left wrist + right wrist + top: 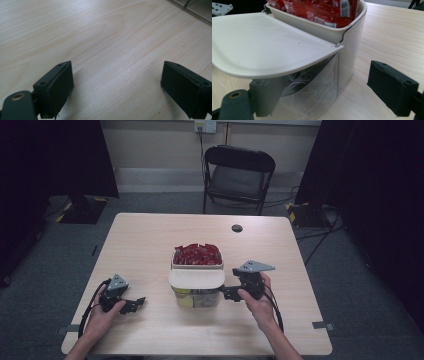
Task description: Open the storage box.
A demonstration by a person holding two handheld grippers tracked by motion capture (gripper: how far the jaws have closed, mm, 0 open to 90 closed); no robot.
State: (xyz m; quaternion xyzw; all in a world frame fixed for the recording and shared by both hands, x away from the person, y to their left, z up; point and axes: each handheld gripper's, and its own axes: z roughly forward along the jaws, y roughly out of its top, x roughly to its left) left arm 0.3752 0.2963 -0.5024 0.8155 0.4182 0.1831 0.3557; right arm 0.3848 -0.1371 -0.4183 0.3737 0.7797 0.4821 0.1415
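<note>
A white bin [218,266] stands mid-table, its back part heaped with red packets [197,254] [322,11]. Its white lid [196,278] [262,45] hangs out flat over a clear front compartment [317,85] with something yellowish inside. My right gripper [227,293] [327,97] is open at the bin's right front corner, one jaw low under the lid by the clear wall and the other out over bare table. My left gripper [136,304] [117,85] rests open on the table left of the bin, with only wood between its jaws.
The light wooden table [150,240] has a small dark round spot [237,228] at the back right. A black folding chair [239,175] stands beyond the far edge. Dark stands and cables sit on the floor at both sides.
</note>
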